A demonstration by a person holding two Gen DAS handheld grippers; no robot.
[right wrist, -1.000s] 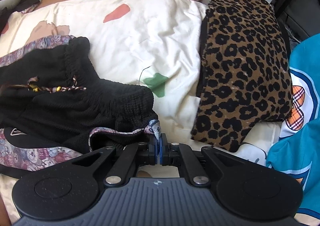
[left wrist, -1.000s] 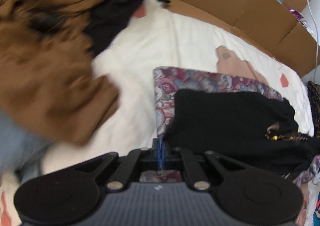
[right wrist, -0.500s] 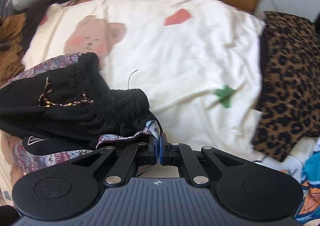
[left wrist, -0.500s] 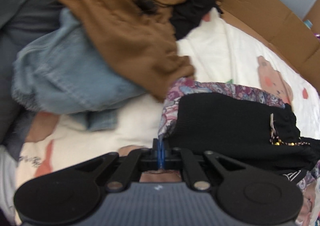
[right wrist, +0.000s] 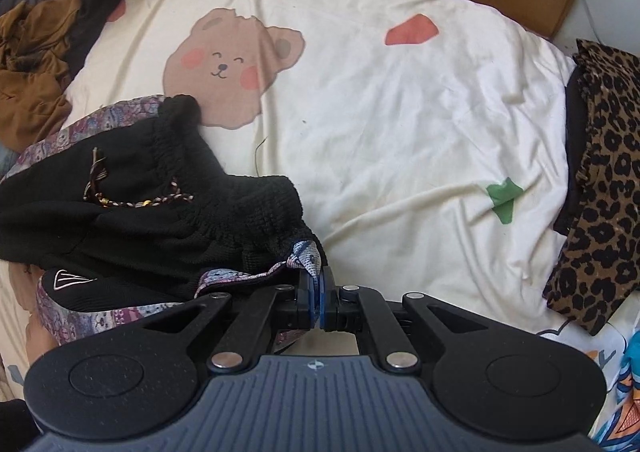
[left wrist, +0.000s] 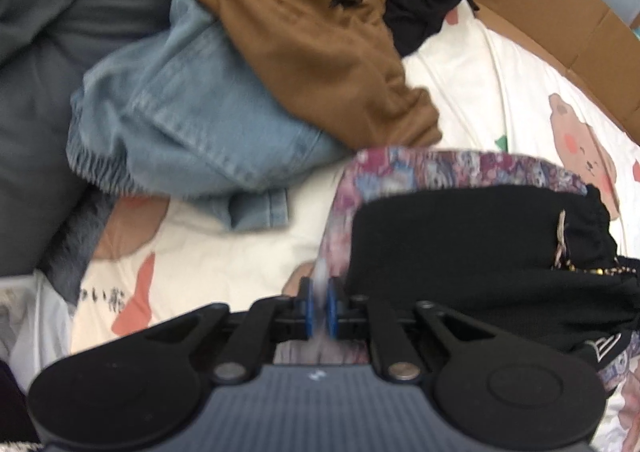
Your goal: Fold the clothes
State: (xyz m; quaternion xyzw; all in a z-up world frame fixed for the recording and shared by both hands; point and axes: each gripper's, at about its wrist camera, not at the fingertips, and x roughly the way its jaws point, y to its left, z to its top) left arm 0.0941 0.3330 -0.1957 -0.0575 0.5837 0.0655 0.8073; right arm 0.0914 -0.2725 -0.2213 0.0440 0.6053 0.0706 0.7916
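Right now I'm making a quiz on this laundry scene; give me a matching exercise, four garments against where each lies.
Garments
1. leopard-print garment
2. brown garment
3. black knit garment
4. patterned garment

Places
A. draped over the blue jeans
B. pinched at an edge by both the left gripper and the right gripper
C. at the right edge of the bed sheet
D. lying on the patterned garment

Pairs: 1-C, 2-A, 3-D, 4-B

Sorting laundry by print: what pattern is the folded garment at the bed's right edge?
Leopard print, black spots on brown garment; clearest in the right wrist view.
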